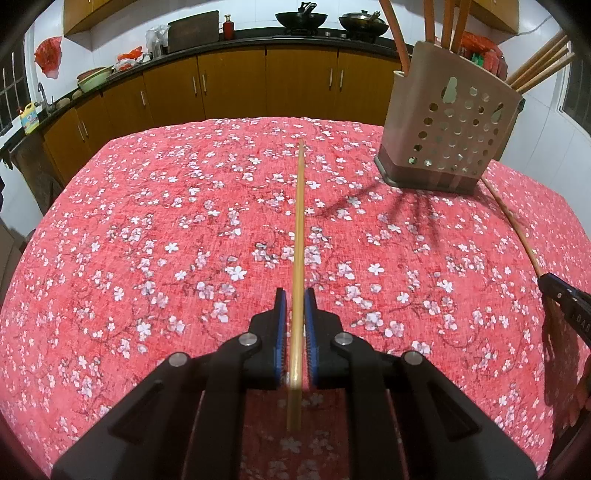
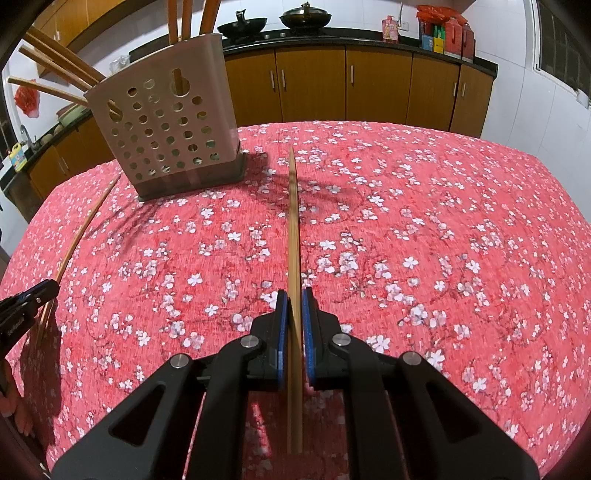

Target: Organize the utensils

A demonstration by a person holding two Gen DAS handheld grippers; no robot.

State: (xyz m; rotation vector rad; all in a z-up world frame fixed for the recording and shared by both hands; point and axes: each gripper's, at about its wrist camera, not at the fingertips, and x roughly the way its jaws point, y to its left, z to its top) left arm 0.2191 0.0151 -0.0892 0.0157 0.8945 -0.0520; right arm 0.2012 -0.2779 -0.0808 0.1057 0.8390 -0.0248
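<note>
A: Left cam: the left gripper (image 1: 294,295) is clamped on one chopstick (image 1: 299,236), which points out over the floral tablecloth (image 1: 147,221). The holder (image 1: 448,125), with more sticks in it, stands far right.

B: Yep, and the right cam flips it: the holder sits far left, and the right gripper (image 2: 293,295) is pinching another chopstick (image 2: 294,229). Only this view shows the bottles (image 2: 447,35) on the counter.
</note>
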